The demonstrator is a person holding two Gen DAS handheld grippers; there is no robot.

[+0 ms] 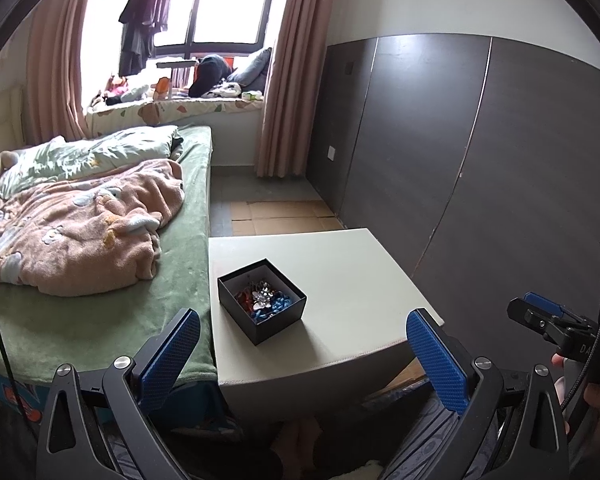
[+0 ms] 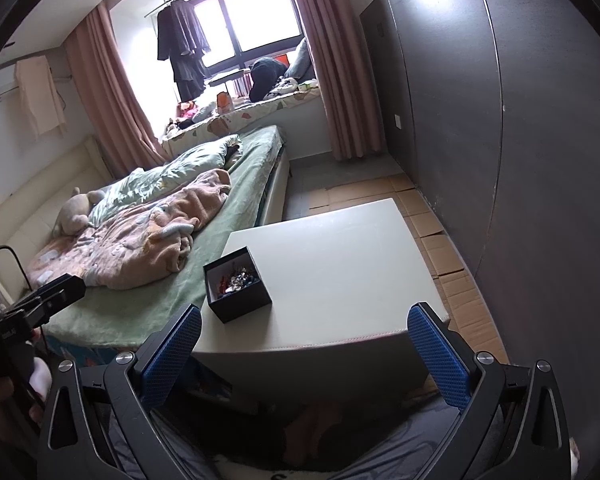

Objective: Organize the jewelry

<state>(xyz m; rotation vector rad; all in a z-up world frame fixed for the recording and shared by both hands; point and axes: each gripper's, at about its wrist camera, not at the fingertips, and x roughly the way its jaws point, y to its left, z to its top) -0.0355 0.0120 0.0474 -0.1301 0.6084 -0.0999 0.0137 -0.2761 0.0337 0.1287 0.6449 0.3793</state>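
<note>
Bed (image 1: 100, 240) fills the left of both views: green sheet, rumpled pink blanket (image 1: 80, 236) on top, pale green pillow (image 1: 96, 152) behind it, plush toy (image 2: 74, 210) by the pillow. Far end: bright window (image 1: 204, 4) w/ dark clothes (image 1: 144, 12) hanging in front, pink curtains (image 1: 288, 72) either side, cluttered window seat below. Dark grey wardrobe (image 1: 480, 152) runs down the right side; flattened cardboard (image 2: 440, 248) on the floor along its base.

White table (image 1: 340, 280) stands right beside the bed's edge, between bed and wardrobe. On it, toward the bed-side edge, a black box (image 1: 261, 300), open-topped, sitting flat. Inside: tangle of jewelry (image 1: 262, 300) — red, blue and silvery bits, single pieces too small to sort out.

Left gripper (image 1: 304, 354): blue-padded jaws spread wide, nothing betw. them. Box lies ahead of it, nearer its left finger, well apart from the tips. Right gripper (image 2: 304, 350): also spread wide, holding nothing; box ahead and left of centre, just past its left finger (image 2: 172, 350) in frame, not touching.

Each gripper shows at the edge of the other's view: right one (image 1: 548, 316) low on the right in the left wrist cam, left one (image 2: 48, 300) low on the left over the bed edge in the right wrist cam.
</note>
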